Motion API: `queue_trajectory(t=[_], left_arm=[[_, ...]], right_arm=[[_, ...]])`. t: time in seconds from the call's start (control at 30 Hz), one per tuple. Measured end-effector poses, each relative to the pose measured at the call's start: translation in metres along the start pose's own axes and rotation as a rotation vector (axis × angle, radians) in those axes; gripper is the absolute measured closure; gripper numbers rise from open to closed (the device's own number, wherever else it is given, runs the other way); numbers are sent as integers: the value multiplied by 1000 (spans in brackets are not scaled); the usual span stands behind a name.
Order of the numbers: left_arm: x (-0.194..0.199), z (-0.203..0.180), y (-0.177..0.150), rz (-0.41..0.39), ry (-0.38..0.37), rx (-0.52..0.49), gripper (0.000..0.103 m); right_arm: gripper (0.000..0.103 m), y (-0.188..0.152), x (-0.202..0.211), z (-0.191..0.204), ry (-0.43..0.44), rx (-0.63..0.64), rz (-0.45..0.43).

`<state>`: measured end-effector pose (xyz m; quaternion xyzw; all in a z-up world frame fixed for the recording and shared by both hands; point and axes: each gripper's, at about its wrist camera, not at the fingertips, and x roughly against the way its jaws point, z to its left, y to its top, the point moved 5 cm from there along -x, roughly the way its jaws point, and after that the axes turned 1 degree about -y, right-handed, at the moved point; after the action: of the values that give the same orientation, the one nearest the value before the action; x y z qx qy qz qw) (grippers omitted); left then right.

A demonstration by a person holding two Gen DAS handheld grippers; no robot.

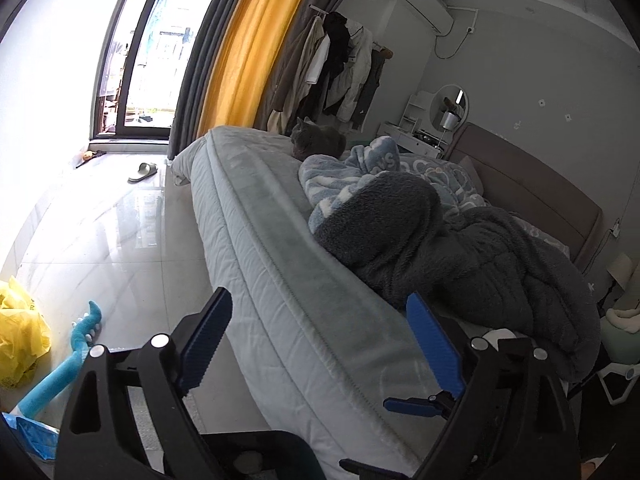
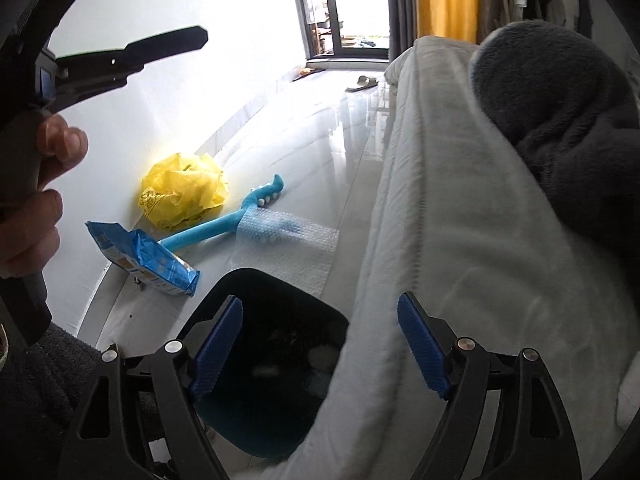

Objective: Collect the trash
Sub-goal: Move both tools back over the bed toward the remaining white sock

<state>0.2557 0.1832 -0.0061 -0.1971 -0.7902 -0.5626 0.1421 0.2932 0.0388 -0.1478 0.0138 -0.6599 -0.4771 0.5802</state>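
Right gripper [image 2: 320,344], jaws spread and empty, poised above dark bin [image 2: 280,320] at lower centre of right wrist view, beside bed edge [image 2: 440,240]. Trash on floor further up-frame, left of centre: yellow plastic bag [image 2: 182,192], blue wrapper [image 2: 144,256], bubble wrap sheet [image 2: 288,240], with turquoise long-handled tool [image 2: 224,224] lying between them. Left gripper [image 1: 320,344], likewise wide open and holding nothing, aimed along mattress; yellow plastic bag [image 1: 20,332] at far lower left. Shown only in left wrist view: grey cat [image 1: 316,142] on bed, crumpled blankets [image 1: 420,232]. Shown only in right wrist view: bin interior, and person's left hand [image 2: 36,184] wrapped round a gripper handle at left edge.
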Motion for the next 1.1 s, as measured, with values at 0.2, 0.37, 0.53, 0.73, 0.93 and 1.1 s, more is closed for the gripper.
queue_trajectory(t=[0.2, 0.37, 0.53, 0.73, 0.93, 1.1], left_arm=[[-21, -39, -7, 15, -42, -30, 11], [-36, -73, -12, 23, -102, -29, 10], [-58, -113, -25, 75, -165, -63, 8], [-89, -160, -47, 159, -263, -77, 7], [-113, -192, -67, 210, -315, -61, 7], [-131, -215, -83, 254, -358, -36, 7]], right_arm=[[22, -13, 35, -55, -98, -82, -47], [19, -28, 61, -96, -183, -138, -79], [19, -49, 84, -132, -247, -194, -93], [18, -76, 110, -171, -335, -226, -97], [16, -94, 130, -203, -397, -288, -98], [15, -114, 142, -230, -428, -356, -80]])
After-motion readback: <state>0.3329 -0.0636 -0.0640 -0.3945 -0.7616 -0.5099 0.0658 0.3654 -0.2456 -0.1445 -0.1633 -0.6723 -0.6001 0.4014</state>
